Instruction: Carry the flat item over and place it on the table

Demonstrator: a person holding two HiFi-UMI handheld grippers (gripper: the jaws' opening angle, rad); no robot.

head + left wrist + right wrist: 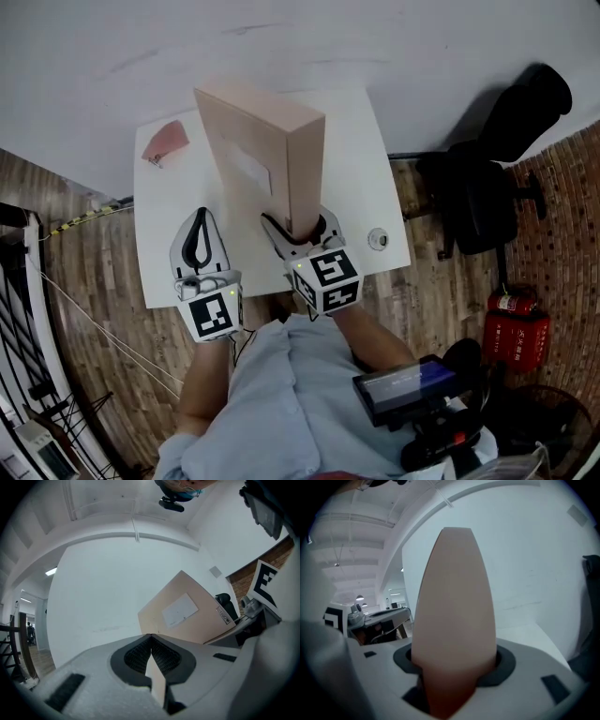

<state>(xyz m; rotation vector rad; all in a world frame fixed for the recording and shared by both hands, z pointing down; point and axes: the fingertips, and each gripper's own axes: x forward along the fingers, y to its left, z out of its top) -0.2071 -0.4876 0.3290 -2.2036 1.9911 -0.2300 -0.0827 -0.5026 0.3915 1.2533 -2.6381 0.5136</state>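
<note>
We see the right tongs (300, 225) clamped on the lower end of a flat beige cardboard box (258, 155), which stands on edge and leans away from us over the middle of the white worktop (375, 150). In the right gripper view the box's narrow edge fills the gap between the dark pads and rises above them. A white label (251, 171) shows on the box's broad face, which is turned toward the left tongs (201, 217). These hover just beside the box over the worktop's near left part, their jaws closed tip to tip with nothing between them. A pink item (166, 142) lies at the worktop's far left corner, and a small round object (378, 238) sits near its right edge. A black office chair (487, 197) and a red fire extinguisher (514, 323) stand on the wooden floor to the right
</note>
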